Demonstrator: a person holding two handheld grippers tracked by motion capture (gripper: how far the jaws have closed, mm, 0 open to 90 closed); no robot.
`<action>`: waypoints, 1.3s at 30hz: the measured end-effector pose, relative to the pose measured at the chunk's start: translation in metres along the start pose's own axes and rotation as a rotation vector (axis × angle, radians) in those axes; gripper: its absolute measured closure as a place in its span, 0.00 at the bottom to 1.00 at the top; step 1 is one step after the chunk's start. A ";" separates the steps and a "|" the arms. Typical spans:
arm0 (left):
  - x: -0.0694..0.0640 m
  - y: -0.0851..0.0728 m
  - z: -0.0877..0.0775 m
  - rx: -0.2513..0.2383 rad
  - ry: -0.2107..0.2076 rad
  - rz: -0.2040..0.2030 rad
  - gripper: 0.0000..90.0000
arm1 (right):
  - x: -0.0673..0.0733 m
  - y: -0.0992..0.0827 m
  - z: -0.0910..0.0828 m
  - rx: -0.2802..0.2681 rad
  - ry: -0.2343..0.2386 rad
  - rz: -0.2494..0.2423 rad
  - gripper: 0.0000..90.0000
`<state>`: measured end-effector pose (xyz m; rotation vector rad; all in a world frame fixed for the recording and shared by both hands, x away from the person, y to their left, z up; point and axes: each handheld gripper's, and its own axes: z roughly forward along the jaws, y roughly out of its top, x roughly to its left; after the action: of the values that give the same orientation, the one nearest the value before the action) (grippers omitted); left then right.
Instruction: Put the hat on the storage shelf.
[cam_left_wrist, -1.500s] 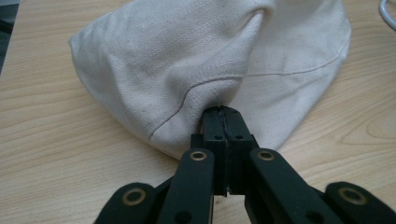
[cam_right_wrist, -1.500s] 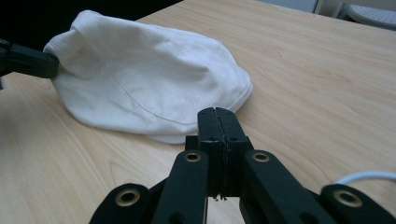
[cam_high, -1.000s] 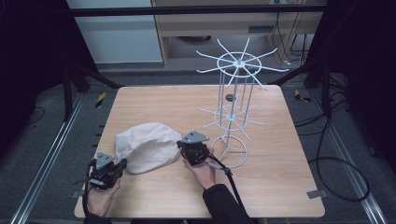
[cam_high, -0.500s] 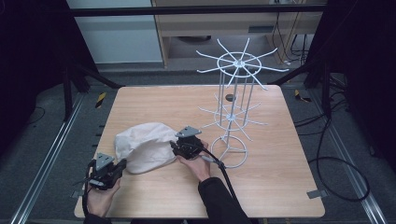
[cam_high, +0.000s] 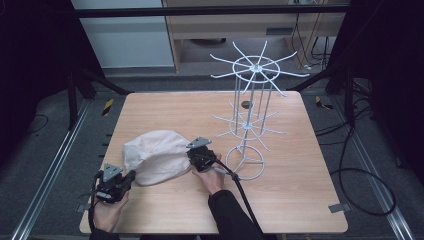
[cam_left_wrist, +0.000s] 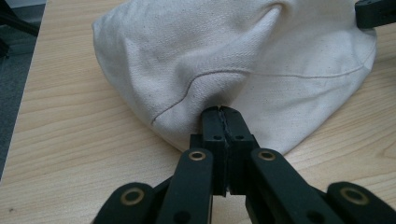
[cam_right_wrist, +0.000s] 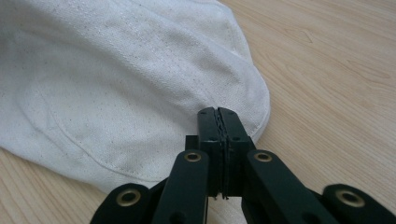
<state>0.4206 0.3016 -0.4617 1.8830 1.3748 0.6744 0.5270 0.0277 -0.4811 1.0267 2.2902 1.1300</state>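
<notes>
The cloth bag (cam_high: 156, 156) lies in a soft heap on the surface (cam_high: 300, 200), toward the front left corner, with the white wire rack (cam_high: 252, 115) standing just to its right, nearer the middle.

The left gripper (cam_left_wrist: 223, 116) is clenched, its jaws pressed together against the bag's near side where a seam bunches; a fold of fabric seems to be nipped between the tips, though the closed jaws hide how much. The right gripper (cam_right_wrist: 219, 119) has just snapped its jaws open and then closed again, and they now sit clenched at the bag's hemmed edge; whether that hem is caught between them or only lies beside them cannot be told.

Judging by this, the step in hand is getting a two-point hold on the bag, probably to lift it and hang it on one of the rack's arms. The next move calls for a check that both grips hold, then a slow, even lift so that the cloth does not slip out, followed by a carry to the right.
</notes>
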 end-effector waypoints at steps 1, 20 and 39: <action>0.000 0.000 0.000 -0.001 0.000 0.000 0.99 | 0.000 0.000 0.000 0.004 0.002 -0.008 1.00; -0.001 0.007 0.013 0.018 0.006 0.004 1.00 | 0.013 -0.024 -0.056 0.029 0.157 -0.054 1.00; -0.003 0.032 0.050 -0.012 0.017 0.022 1.00 | 0.069 -0.039 -0.065 0.008 0.306 -0.068 1.00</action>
<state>0.4761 0.2810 -0.4673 1.8890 1.3593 0.7095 0.4249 0.0298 -0.4741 0.8179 2.5430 1.3285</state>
